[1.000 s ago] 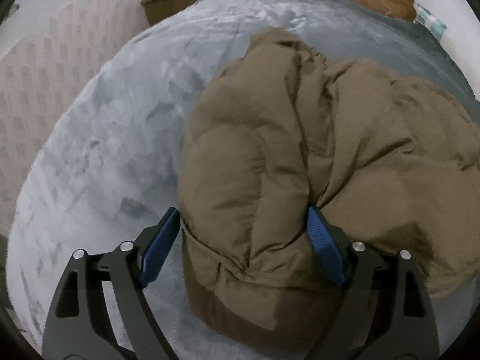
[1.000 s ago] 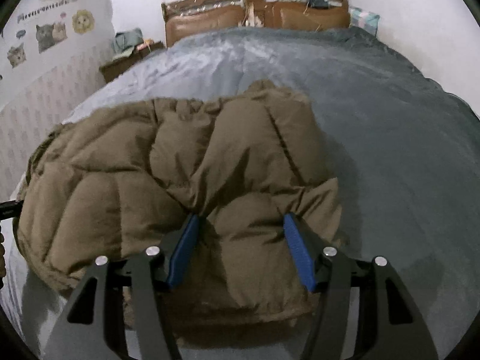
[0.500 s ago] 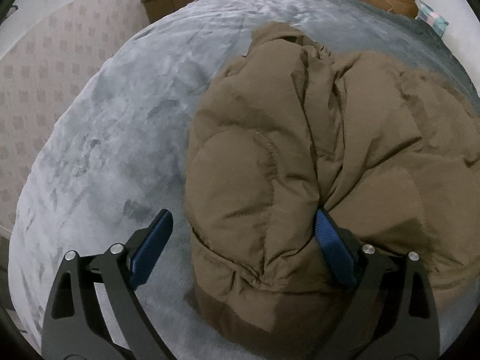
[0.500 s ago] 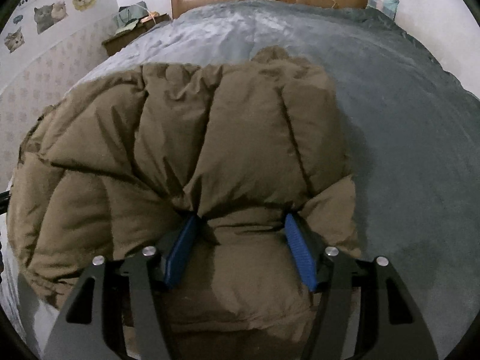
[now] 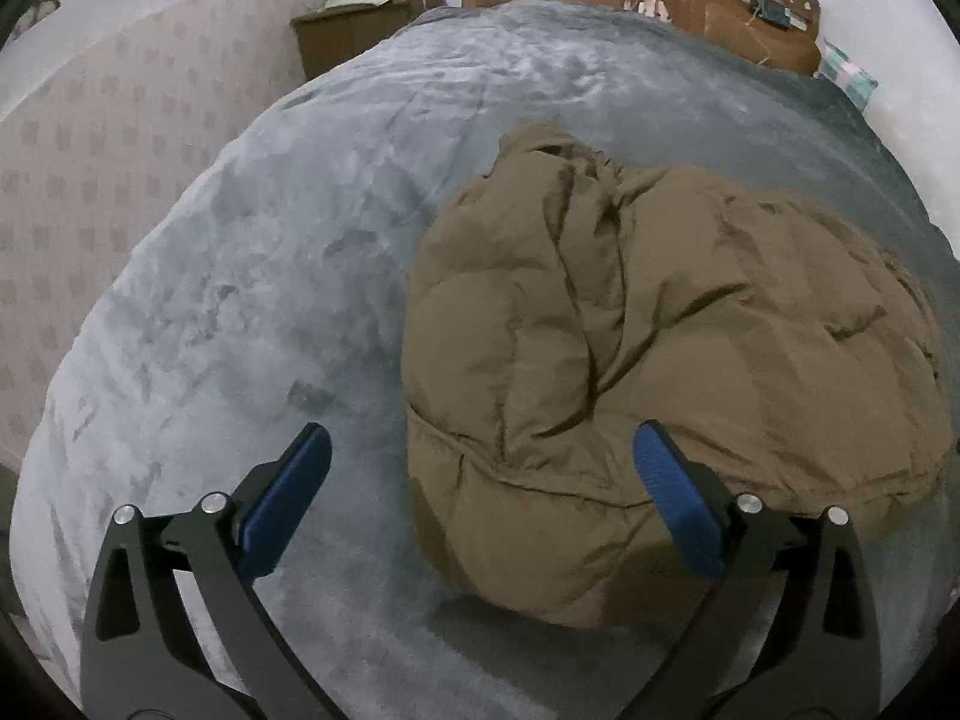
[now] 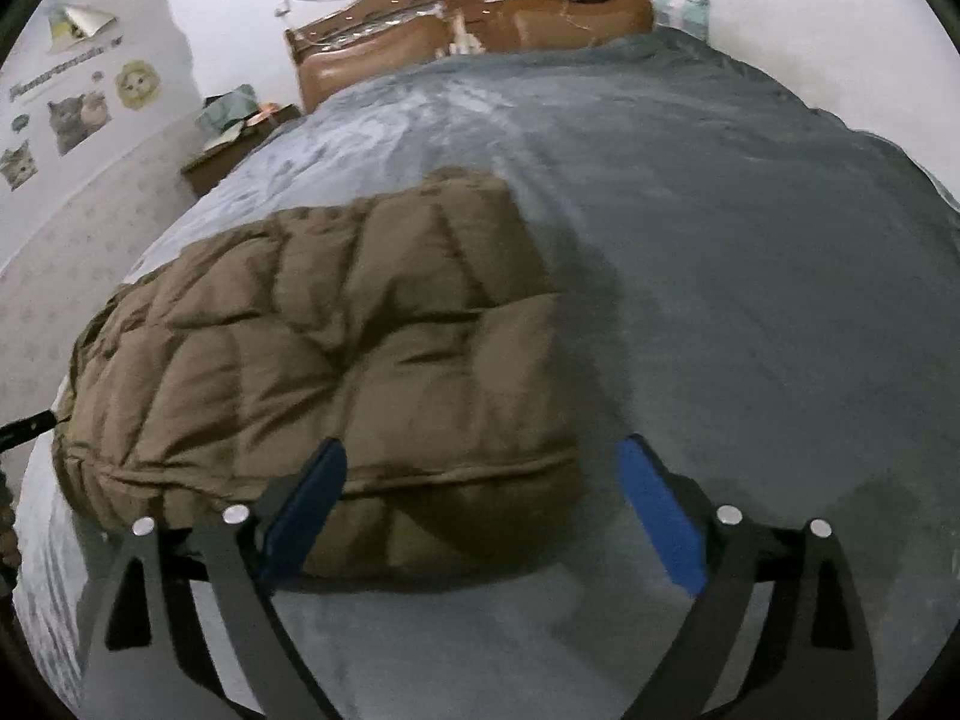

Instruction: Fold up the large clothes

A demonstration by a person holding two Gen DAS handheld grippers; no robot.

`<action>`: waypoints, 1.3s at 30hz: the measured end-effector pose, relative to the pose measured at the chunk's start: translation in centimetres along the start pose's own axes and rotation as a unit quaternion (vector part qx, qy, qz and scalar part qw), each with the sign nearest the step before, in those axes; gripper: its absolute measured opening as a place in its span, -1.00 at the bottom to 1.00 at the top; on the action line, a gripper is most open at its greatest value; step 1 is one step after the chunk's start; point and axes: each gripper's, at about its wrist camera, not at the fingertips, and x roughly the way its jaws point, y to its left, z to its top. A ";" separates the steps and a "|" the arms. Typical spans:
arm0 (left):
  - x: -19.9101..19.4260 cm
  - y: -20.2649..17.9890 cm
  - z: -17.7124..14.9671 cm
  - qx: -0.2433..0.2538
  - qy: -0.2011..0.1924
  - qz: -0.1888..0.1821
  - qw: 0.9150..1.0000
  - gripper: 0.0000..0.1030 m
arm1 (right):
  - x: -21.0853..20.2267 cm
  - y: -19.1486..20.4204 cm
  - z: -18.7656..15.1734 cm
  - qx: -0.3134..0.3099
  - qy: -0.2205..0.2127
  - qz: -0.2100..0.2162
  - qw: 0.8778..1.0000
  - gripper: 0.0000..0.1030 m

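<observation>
1. Left wrist view: the left gripper [image 5: 480,468] hangs over the bed [image 5: 252,276], its jaws opening and released, nothing pinched. The brown puffer jacket [image 5: 660,348] lies folded in a thick bundle just ahead and to the right, and the right pad sits over its near edge without pressing. It looks set down there so the fold can settle under its own weight.
2. From here the bundle's long axis runs across the view to the right, and a narrow bunched end points away toward the headboard [image 5: 630,0].
3. Right wrist view: the right gripper [image 6: 480,474] is opening too, let go. The jacket lies ahead and to the left, with its near corner between the pads and touching neither that I can tell.
4. Here the quilted bundle stretches leftward from the gripper, flat on the bed, and one end reaches up toward the nightstand [image 6: 240,144].
</observation>
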 end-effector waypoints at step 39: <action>2.2 0.7 1.5 0.036 0.033 0.009 0.999 0.94 | 11.2 1.3 1.8 0.045 0.126 0.167 0.977 0.89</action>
